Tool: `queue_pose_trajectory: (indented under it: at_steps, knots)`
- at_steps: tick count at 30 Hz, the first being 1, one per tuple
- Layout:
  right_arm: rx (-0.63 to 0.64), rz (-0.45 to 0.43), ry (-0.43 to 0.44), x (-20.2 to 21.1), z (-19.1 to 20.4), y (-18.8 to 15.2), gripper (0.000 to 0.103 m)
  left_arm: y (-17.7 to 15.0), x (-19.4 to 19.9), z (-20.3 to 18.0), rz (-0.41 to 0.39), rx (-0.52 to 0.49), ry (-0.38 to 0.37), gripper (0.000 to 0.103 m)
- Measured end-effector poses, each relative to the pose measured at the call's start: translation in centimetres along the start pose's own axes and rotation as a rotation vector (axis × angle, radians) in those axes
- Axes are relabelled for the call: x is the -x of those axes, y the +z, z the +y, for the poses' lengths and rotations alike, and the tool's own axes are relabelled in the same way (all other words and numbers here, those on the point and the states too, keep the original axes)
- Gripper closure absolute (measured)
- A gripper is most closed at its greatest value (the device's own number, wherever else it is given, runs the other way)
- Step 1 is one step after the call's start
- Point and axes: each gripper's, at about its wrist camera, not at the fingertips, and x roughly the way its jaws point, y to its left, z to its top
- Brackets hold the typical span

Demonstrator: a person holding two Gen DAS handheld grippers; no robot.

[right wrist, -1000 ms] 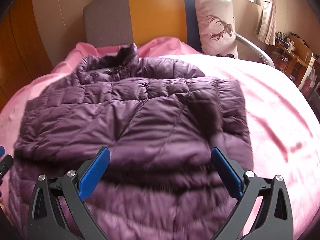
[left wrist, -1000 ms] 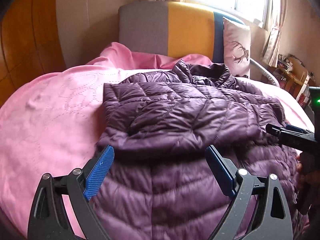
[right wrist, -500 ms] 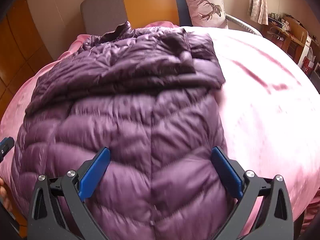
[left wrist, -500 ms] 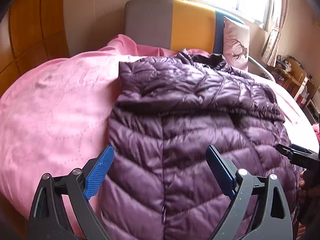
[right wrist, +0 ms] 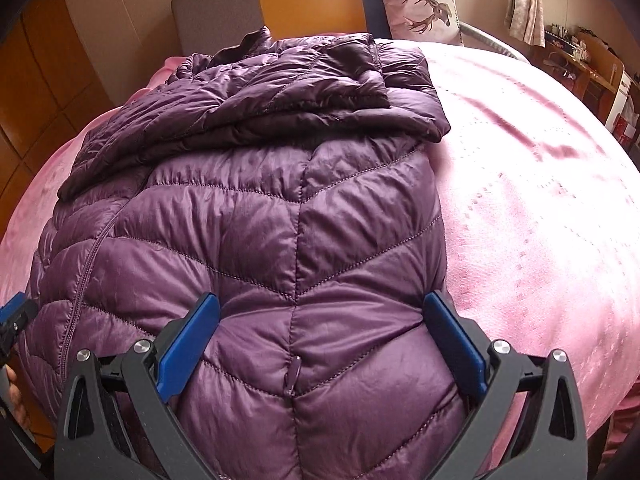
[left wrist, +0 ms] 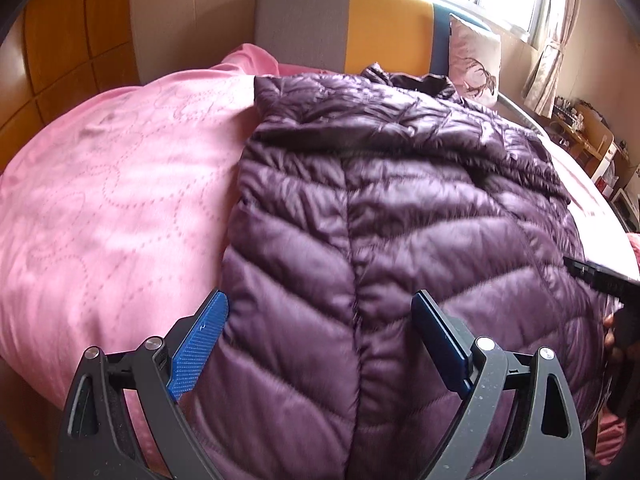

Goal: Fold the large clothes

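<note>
Now we've drawn back to the hem of the quilted purple down jacket (left wrist: 400,240), sleeves folded; left gripper (left wrist: 320,340) and right gripper (right wrist: 320,336) gape wide, empty, ready to lift it.

A bed with a pink quilted cover (left wrist: 112,208) fills the room. Behind it stands a grey, yellow and blue padded headboard (left wrist: 360,28). A pale cushion with a deer print (right wrist: 420,4) leans against it. Orange wooden wall panels (left wrist: 52,48) are at the left.

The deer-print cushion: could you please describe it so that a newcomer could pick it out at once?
Start at the bed's headboard, panelled grey, orange and blue. At its blue end, beyond the purple jacket, a cushion stands upright. It alone is pale with a dark antlered deer printed on it.
</note>
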Motion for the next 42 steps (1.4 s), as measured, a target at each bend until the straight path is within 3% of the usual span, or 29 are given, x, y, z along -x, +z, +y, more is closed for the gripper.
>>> queue_pose_trajectory:
  at_steps: [9,13,16,24,27,29,30,31,33,37,42]
  knots:
    - [0.004,-0.025,-0.002,0.7,0.1,-0.4,0.002,-2.6,1.3,1.9,0.034,0.000,-0.045,0.011]
    - [-0.027,-0.026,0.048,2.8,-1.1,-0.6,0.002,-3.7,2.2,3.0,0.075,-0.008,-0.129,0.011]
    - [-0.051,-0.041,0.039,5.0,-2.9,-1.5,0.002,-4.7,2.8,3.9,0.113,-0.009,-0.196,0.018]
    - [-0.102,0.084,0.116,7.0,-6.9,-6.9,0.005,-7.7,2.9,5.8,0.209,0.081,-0.339,0.023]
    - [-0.138,0.149,0.172,6.4,-7.2,-9.4,0.009,-8.7,2.4,5.9,0.243,0.112,-0.349,0.041]
    - [-0.115,0.150,0.183,6.5,-6.7,-10.3,0.014,-8.7,2.5,5.8,0.245,0.110,-0.360,0.069]
    - [-0.099,0.161,0.185,6.6,-6.4,-10.4,0.025,-8.5,2.8,5.6,0.243,0.101,-0.389,0.075]
    - [-0.087,0.167,0.200,6.9,-6.1,-10.4,0.053,-8.2,3.1,5.6,0.239,0.094,-0.402,0.085]
    - [-0.088,0.193,0.291,7.3,-5.8,-10.1,0.087,-7.6,3.7,5.5,0.223,0.084,-0.431,0.093]
    - [-0.029,0.170,0.352,9.1,-4.2,-8.8,0.093,-5.6,5.7,5.9,0.149,0.112,-0.533,0.095]
    - [-0.073,0.046,0.493,11.6,-3.8,-5.4,0.095,-2.6,7.4,7.0,0.056,0.175,-0.619,0.095]
